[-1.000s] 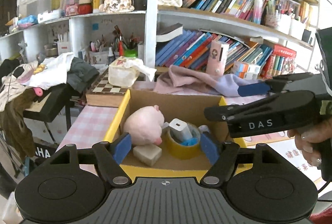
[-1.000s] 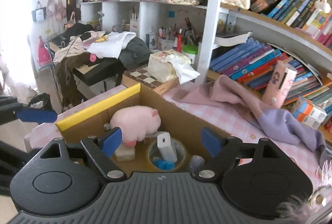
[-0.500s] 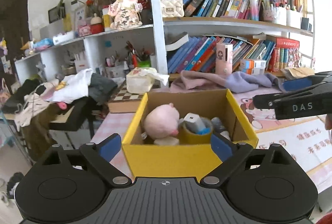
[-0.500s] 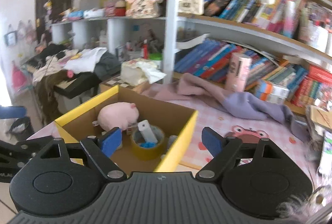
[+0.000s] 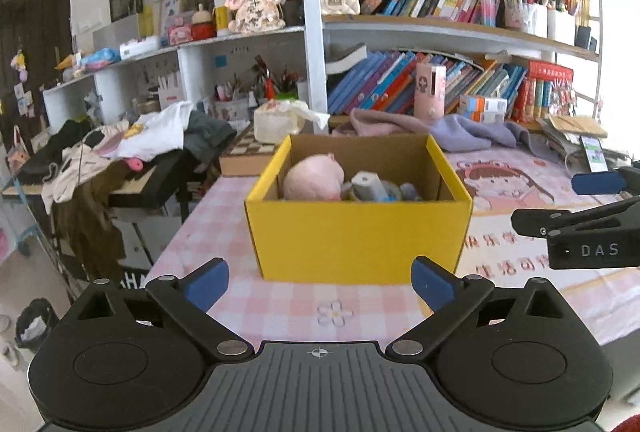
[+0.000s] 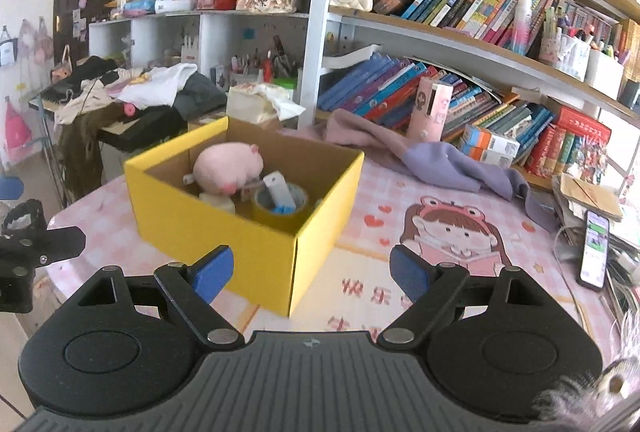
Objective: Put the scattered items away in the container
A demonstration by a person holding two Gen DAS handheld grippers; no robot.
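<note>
A yellow cardboard box (image 5: pixel 360 236) (image 6: pixel 208 228) stands on the pink checked tablecloth. Inside lie a pink plush pig (image 5: pixel 314 178) (image 6: pixel 228 168), a yellow tape roll (image 6: pixel 280 208) with a white item (image 6: pixel 278 188) standing in it, and a pale block. My left gripper (image 5: pixel 320 282) hovers in front of the box's near wall; its jaws are opening and nothing is between them. My right gripper (image 6: pixel 310 272) sits near the box's right front corner, open and empty. It also shows at the right edge of the left wrist view (image 5: pixel 560 200).
A pink and purple cloth (image 6: pixel 440 156) lies behind the box. A phone (image 6: pixel 594 252) rests by stacked papers at the right. A tissue box (image 5: pixel 280 120) sits on a chessboard (image 5: pixel 244 152). Bookshelves line the back. A clothes-covered stand (image 5: pixel 132 140) is beyond the table's left edge.
Both grippers have drawn back from above the box, which now stands whole in front of them. The left jaws have spread wider. The box's contents have not moved.
</note>
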